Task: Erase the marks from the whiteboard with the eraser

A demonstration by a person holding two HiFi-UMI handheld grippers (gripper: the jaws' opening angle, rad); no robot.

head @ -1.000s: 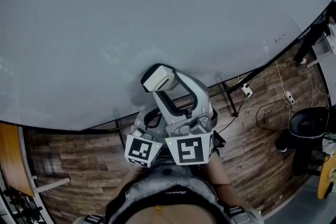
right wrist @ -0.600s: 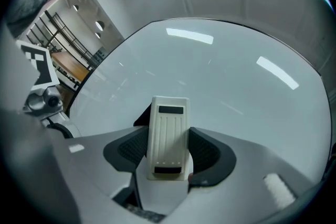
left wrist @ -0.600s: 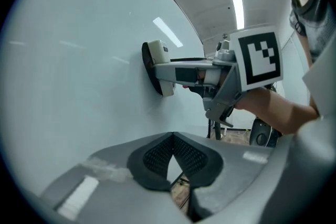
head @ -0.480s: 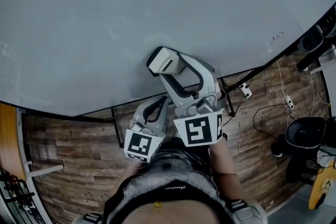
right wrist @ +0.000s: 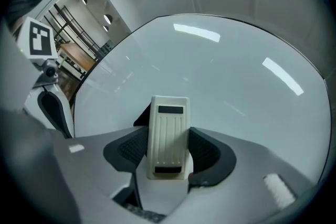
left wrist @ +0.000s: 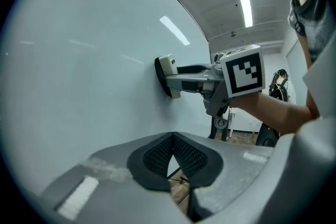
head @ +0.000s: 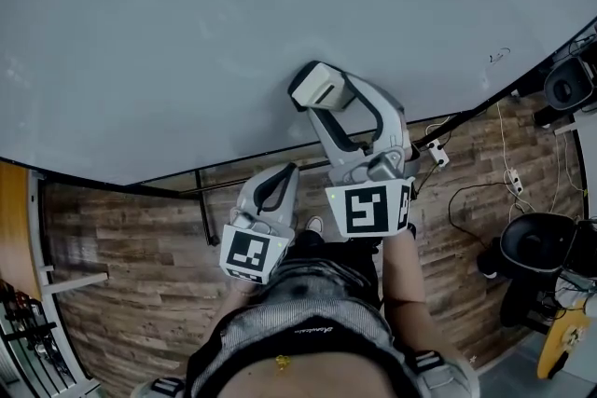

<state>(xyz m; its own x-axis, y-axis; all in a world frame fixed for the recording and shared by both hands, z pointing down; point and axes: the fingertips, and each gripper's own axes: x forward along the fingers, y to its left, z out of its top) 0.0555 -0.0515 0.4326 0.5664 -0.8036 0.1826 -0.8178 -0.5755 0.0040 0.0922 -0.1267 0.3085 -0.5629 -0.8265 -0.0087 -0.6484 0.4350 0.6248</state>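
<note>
A: Item one — eraser (right wrist: 168, 134)?
B: Cream, clamped between the right gripper (head: 324, 96) jaws, felt against the whiteboard (head: 233, 33) near its lower edge.
A: Left gripper (left wrist: 172, 157)?
B: Jaws closed together, empty, off the board. One small mark (head: 500, 56) — far right.

The whiteboard (head: 187, 33) is pale grey-white, with a small dark scribble (head: 500, 56) far right. The eraser (right wrist: 168, 136) is cream and ribbed, with dark slots. The left gripper (left wrist: 172, 139) and right gripper (right wrist: 168, 152) are grey, with black mesh pads (left wrist: 197, 157) and black-and-white checked cubes (head: 368, 210). The floor (head: 121, 247) is brown planks.
</note>
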